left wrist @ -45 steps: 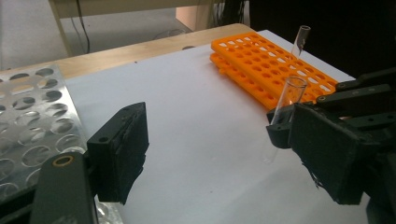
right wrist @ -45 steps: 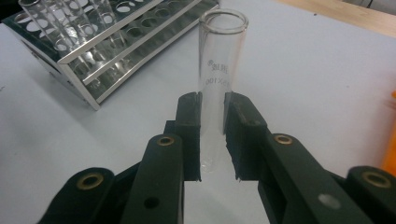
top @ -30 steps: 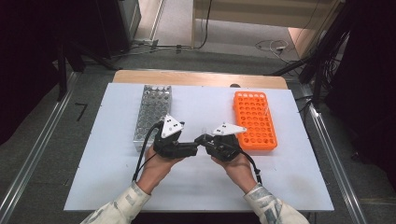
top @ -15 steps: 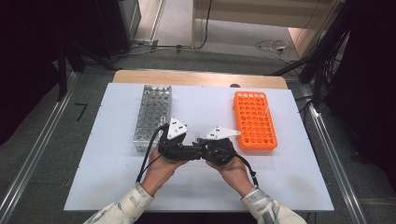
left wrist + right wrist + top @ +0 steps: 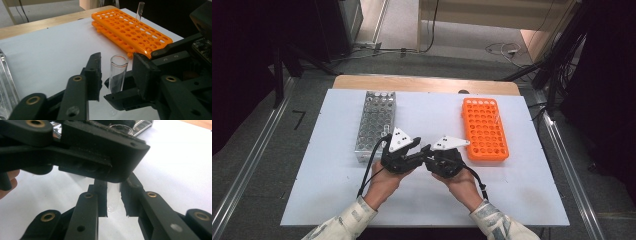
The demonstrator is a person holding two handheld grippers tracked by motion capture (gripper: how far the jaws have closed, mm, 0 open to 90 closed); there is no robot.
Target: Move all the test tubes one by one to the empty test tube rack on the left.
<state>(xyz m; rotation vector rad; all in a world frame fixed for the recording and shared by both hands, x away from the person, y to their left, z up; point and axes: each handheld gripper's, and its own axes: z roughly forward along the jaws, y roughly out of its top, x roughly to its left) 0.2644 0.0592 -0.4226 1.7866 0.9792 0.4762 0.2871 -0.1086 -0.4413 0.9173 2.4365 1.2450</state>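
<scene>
We hold a hand-held gripper in each hand, the two meeting nose to nose over the middle of the white counter (image 5: 522,200). Our right hand-held gripper (image 5: 113,202) is clamped on the lower part of a clear test tube (image 5: 117,73), which stands upright with its open mouth on top. In the right gripper view the tube's rounded bottom shows between the two black pads, pressed on both sides.

Our left hand-held gripper (image 5: 116,72) reaches in from the opposite side, and its jaws flank the upper part of the same tube. They have just been closing, with the tube between them. In the left gripper view a gap shows between the tube and the pad on the left of that picture; whether the other pad touches the glass we cannot tell. So these jaws are apart, not pressing on the tube.

Beyond the right hand-held gripper, on its far outer side, lies the orange rack (image 5: 484,128), with a second clear tube (image 5: 140,11) standing in one of its far holes. Beyond the left hand-held gripper, just beside it, stands the metal rack (image 5: 374,122). From above, the left hand (image 5: 384,182) and the right hand (image 5: 462,185) come in from the near edge, close together.
</scene>
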